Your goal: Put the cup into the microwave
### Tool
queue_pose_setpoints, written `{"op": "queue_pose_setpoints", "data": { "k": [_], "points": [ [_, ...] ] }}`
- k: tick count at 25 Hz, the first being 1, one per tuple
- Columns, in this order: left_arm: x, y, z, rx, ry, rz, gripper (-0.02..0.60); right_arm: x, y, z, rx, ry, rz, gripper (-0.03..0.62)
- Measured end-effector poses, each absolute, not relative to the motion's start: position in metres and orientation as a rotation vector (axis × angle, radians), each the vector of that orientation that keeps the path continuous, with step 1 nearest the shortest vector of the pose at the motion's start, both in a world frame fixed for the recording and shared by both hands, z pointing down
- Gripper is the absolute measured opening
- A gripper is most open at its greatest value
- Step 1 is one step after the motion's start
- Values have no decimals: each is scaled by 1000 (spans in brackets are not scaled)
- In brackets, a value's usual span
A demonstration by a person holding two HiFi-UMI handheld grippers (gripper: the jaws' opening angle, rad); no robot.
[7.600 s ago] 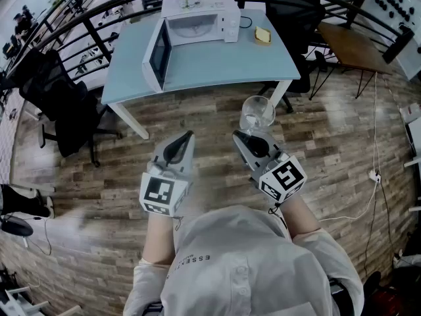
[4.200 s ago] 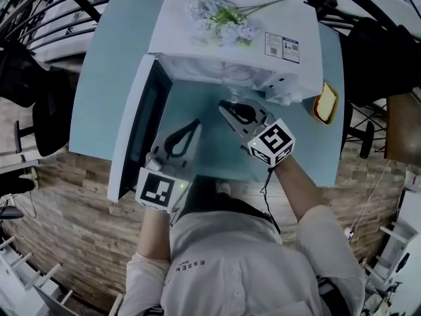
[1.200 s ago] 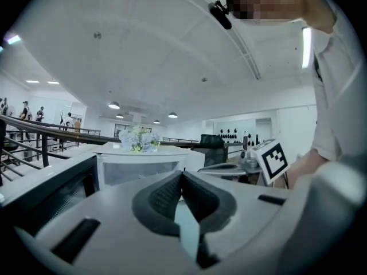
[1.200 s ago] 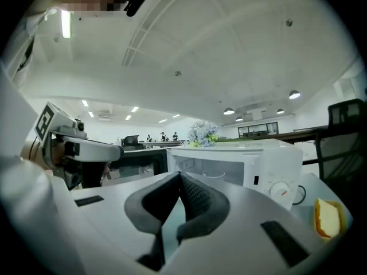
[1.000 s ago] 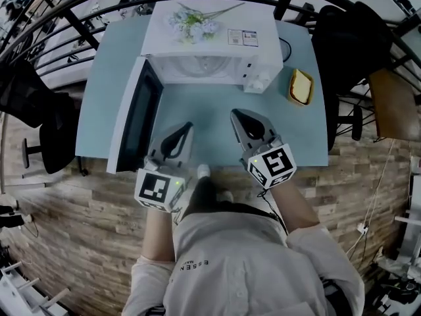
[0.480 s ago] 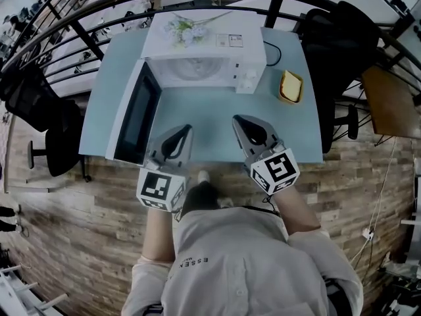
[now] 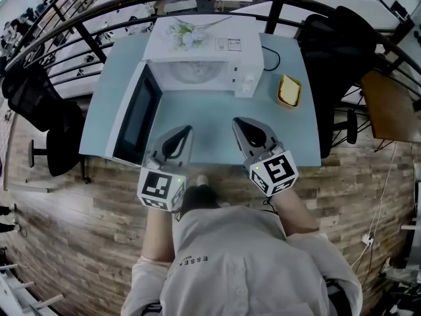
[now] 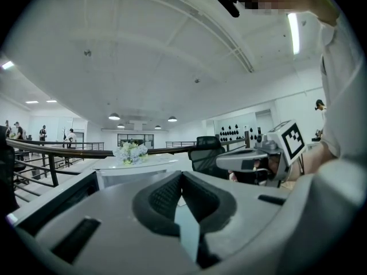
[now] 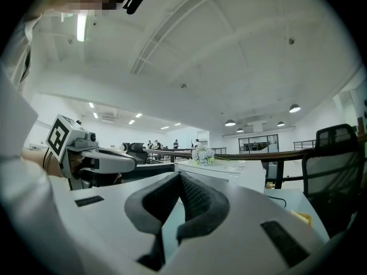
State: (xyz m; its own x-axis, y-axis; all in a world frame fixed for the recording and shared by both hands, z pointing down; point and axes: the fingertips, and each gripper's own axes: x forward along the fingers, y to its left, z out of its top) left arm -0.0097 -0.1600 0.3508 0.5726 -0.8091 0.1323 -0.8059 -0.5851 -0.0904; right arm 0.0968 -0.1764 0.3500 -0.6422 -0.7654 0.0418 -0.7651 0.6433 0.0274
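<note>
Seen from overhead, a smooth pale-blue table [image 7: 197, 120] fills the upper middle of the frame. On it sits a boxy white microwave [image 7: 204, 45], its dark-windowed door [image 7: 135, 120] swung wide open to the left. At lower centre, the left gripper [image 7: 186, 129] and right gripper [image 7: 237, 120] hang over the table's near edge, ribbed dark pads pressed together, holding nothing. A faint round, glassy shape in the cavity is probably the cup [image 7: 194, 76], so placement looks done; the door remains to close. Pale flowers [image 7: 184, 35] lie on top; a small yellow block [image 7: 288, 89] sits to the right.
</note>
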Motion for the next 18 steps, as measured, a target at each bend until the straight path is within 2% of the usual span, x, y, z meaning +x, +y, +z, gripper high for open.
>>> {"op": "queue_pose_setpoints", "data": {
  "k": [18],
  "points": [
    [-5,-170,347,-2762,1425,-258,2,96,-189,351,1291,-2827,-24,15]
  ]
}}
